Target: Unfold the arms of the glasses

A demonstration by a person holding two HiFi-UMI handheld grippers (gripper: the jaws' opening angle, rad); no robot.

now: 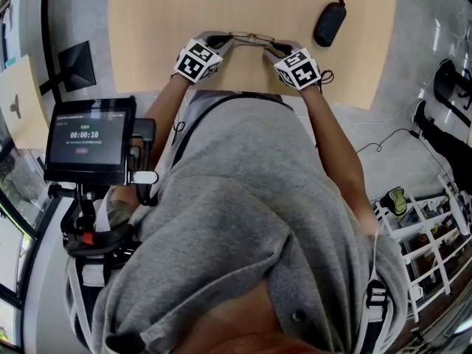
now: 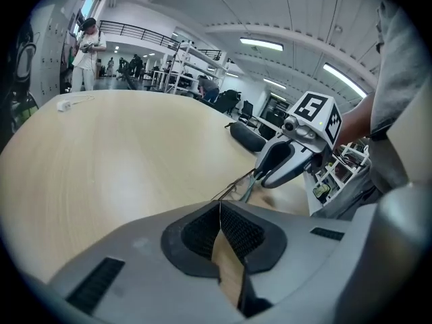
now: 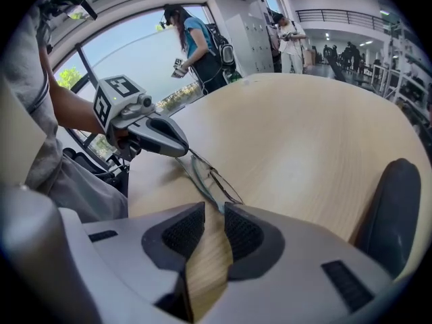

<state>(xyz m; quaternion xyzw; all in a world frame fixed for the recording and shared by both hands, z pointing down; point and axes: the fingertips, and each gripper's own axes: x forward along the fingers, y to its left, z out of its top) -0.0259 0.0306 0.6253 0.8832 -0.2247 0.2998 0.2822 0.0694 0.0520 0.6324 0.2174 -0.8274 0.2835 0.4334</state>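
Observation:
Thin wire-rimmed glasses [image 1: 251, 37] are held just above the pale wooden table [image 1: 162, 21], near its front edge, stretched between my two grippers. My left gripper [image 1: 226, 42] is shut on their left end and my right gripper [image 1: 276, 46] on their right end. In the left gripper view the glasses [image 2: 237, 186] run from my left gripper's [image 2: 219, 205] closed pads toward the right gripper [image 2: 260, 175]. From the right gripper view the glasses [image 3: 210, 176] stretch from my right gripper [image 3: 215, 208] to the left gripper [image 3: 181, 149]. The hinges are too small to read.
A black oval case [image 1: 330, 23] lies on the table to the right of the glasses; it also shows as the case [image 2: 248, 138] and the case [image 3: 389, 206]. A timer screen [image 1: 90, 140] stands at my left. White shelving [image 1: 428, 234] is on the floor at right.

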